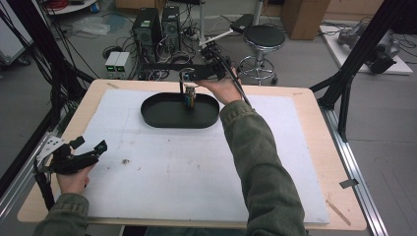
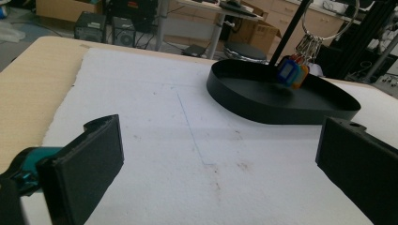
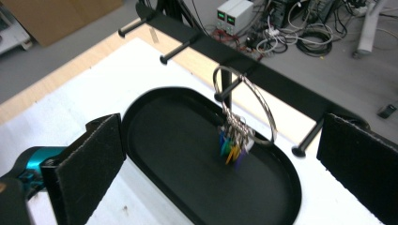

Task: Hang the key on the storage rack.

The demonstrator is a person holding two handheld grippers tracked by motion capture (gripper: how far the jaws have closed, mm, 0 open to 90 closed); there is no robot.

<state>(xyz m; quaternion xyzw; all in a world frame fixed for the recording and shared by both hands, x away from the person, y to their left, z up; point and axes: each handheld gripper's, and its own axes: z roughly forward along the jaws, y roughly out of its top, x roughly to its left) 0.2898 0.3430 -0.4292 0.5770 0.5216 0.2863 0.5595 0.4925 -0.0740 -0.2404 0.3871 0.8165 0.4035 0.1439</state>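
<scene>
Key ring (image 3: 244, 105) hangs from a black peg (image 3: 228, 90) of the rack (image 3: 263, 70), with its bunch of coloured tags (image 3: 232, 147) dangling over the black oval tray (image 3: 187, 197). My right gripper (image 3: 220, 159) looks down at it with its jaws spread wide and nothing between them; the ring sits beyond the pads, untouched. In the high view my right hand (image 1: 223, 88) reaches over the far rim of the tray. My left gripper (image 1: 81, 157) rests near the table's left edge, jaws also wide apart and empty, well away from the tray, over the white mat (image 1: 196, 167).
</scene>
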